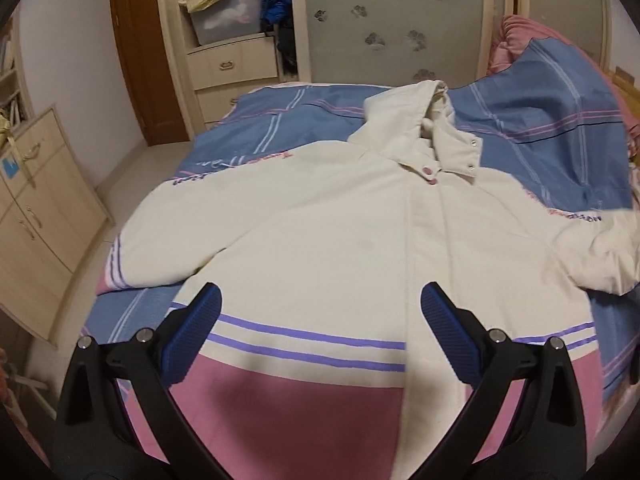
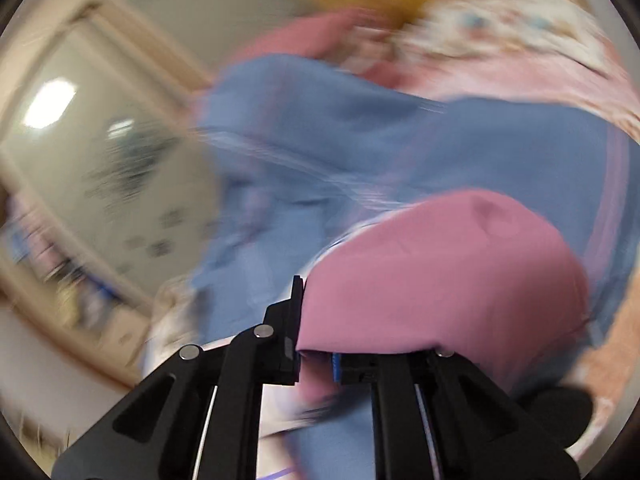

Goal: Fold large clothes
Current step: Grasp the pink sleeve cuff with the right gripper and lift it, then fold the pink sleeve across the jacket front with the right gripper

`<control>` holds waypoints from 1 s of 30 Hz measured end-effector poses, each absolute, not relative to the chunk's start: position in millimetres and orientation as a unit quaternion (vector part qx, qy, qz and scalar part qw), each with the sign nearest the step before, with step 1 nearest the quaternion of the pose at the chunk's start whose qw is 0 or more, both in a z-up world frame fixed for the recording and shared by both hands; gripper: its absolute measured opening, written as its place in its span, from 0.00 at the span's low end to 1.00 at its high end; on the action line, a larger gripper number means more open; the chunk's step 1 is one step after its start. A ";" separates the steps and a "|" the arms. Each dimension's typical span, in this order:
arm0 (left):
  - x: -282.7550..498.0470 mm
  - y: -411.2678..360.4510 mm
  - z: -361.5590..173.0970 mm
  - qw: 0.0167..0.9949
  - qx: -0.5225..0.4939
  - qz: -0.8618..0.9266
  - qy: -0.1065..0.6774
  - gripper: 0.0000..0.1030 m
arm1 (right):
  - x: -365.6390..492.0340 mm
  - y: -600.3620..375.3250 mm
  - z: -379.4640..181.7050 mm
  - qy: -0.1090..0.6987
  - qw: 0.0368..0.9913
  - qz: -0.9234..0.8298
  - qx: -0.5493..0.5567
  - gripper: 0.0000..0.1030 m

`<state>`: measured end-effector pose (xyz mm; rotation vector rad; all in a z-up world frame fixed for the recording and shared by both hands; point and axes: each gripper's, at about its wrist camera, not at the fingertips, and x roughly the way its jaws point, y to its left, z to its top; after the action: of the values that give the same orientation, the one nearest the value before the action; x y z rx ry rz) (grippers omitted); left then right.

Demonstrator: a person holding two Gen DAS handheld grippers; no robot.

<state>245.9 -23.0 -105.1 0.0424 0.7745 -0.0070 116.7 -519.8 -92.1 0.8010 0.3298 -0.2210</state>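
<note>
A large cream hooded jacket (image 1: 340,220) with a pink hem band and purple stripes lies front up on the bed, hood toward the far side. My left gripper (image 1: 320,320) is open and empty, hovering just above the hem. Its blue pads (image 1: 196,328) stand wide apart over the striped band. In the blurred right wrist view my right gripper (image 2: 316,356) is shut on pink cuff fabric (image 2: 440,272) of the jacket's sleeve, which drapes over the right finger and hides its pad.
The bed has a blue checked cover (image 1: 280,120) and a bunched blue quilt (image 1: 560,128) with pink bedding at the far right. A wardrobe with drawers (image 1: 232,64) stands behind, a low cabinet (image 1: 36,200) at the left.
</note>
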 end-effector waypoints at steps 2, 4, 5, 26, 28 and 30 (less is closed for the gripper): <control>243.9 -21.5 -103.4 0.927 0.016 -0.002 0.374 0.98 | 133.4 -461.9 -60.6 0.185 0.925 -0.009 0.331 0.11; 241.7 -20.0 -104.3 0.926 0.016 -0.004 0.376 0.98 | 149.2 -401.6 -44.9 0.226 0.933 0.086 0.266 0.15; 242.6 -19.1 -105.7 0.925 0.017 -0.004 0.378 0.98 | 158.5 -361.4 -43.4 0.264 0.928 0.146 0.218 0.20; 273.8 48.0 -154.1 0.872 -0.134 -0.074 0.465 0.98 | 174.7 -229.5 -130.5 0.440 0.876 0.176 0.085 0.84; 280.9 41.6 -168.9 0.849 -0.157 -0.120 0.489 0.94 | 178.2 -229.0 -137.4 0.449 0.871 0.175 0.098 0.84; 285.0 31.5 -179.2 0.839 -0.156 -0.149 0.500 0.55 | 178.8 -229.8 -141.5 0.455 0.867 0.170 0.109 0.84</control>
<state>285.0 31.5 -179.2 -0.3298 1.0580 -0.3142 178.8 -229.8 -141.5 0.2273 0.9518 0.3561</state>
